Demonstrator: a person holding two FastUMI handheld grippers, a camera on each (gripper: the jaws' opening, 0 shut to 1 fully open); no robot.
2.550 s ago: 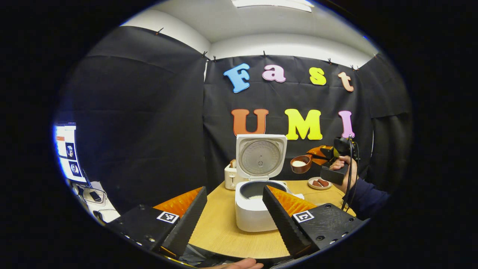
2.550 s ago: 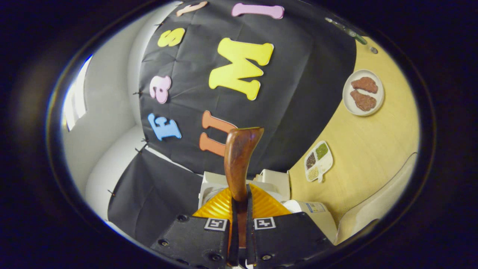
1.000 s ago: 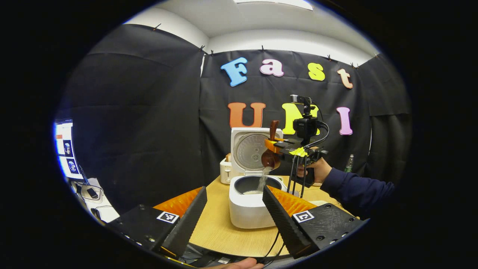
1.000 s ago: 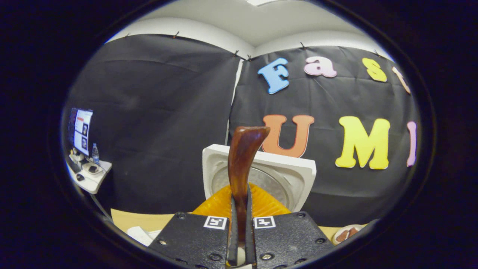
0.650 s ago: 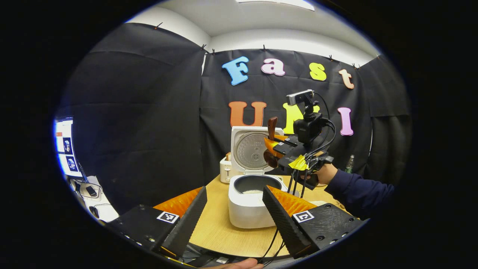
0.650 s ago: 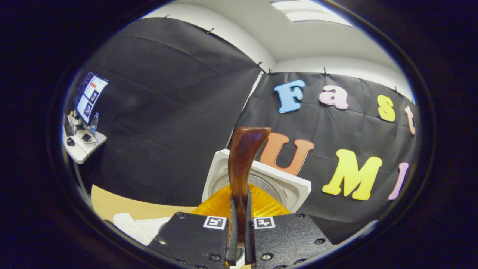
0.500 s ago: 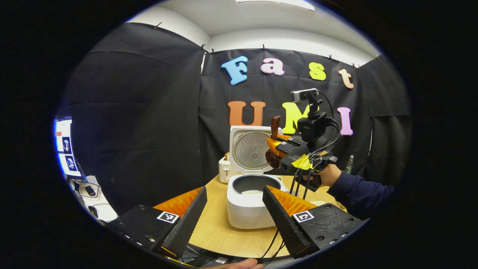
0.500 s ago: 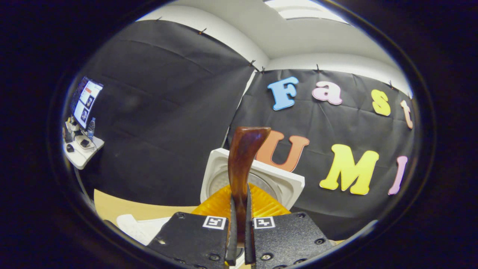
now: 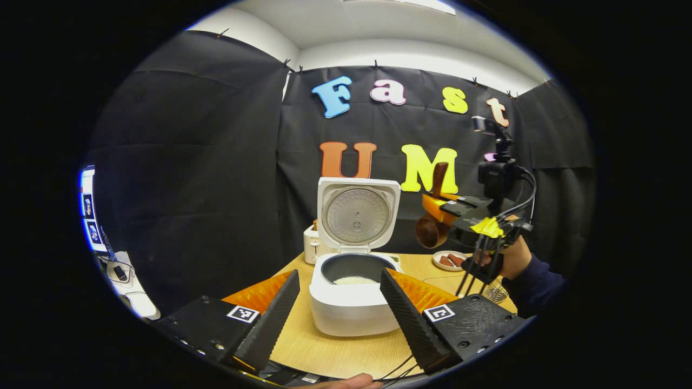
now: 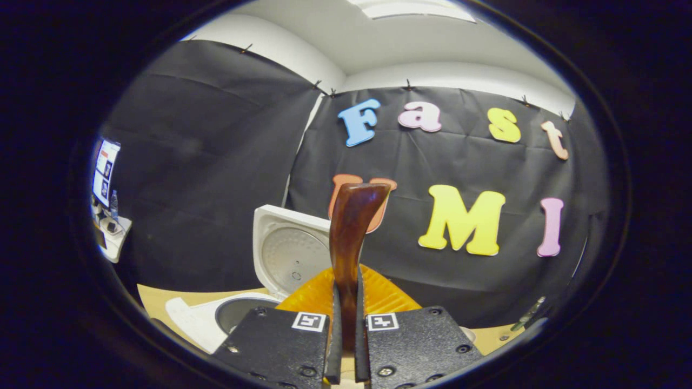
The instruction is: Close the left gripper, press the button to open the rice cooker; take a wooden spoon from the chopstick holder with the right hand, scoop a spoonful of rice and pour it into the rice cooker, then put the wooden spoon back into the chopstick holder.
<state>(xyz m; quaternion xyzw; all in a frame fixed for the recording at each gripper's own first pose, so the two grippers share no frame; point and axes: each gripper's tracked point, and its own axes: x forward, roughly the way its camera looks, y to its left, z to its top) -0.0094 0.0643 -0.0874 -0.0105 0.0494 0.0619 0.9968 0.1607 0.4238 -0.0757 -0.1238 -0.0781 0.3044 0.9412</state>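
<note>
While carried: right gripper (image 10: 346, 324) clamps wooden spoon (image 10: 350, 237), centre frame.
Left gripper (image 9: 338, 308): fingers apart.
Risk: spoon may twist and miss the holder.

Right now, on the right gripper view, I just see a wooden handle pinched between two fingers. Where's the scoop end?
Observer: The spoon's bowl hangs under the right gripper, off to one side of the cooker, not above its opening.
Operator: Is anything inside the cooker?
Observer: Yes, a patch of white rice lies at the bottom.
Operator: And the other gripper?
Observer: The left gripper is open and holds nothing, and the cooker sits ahead, framed by its fingers.
</note>
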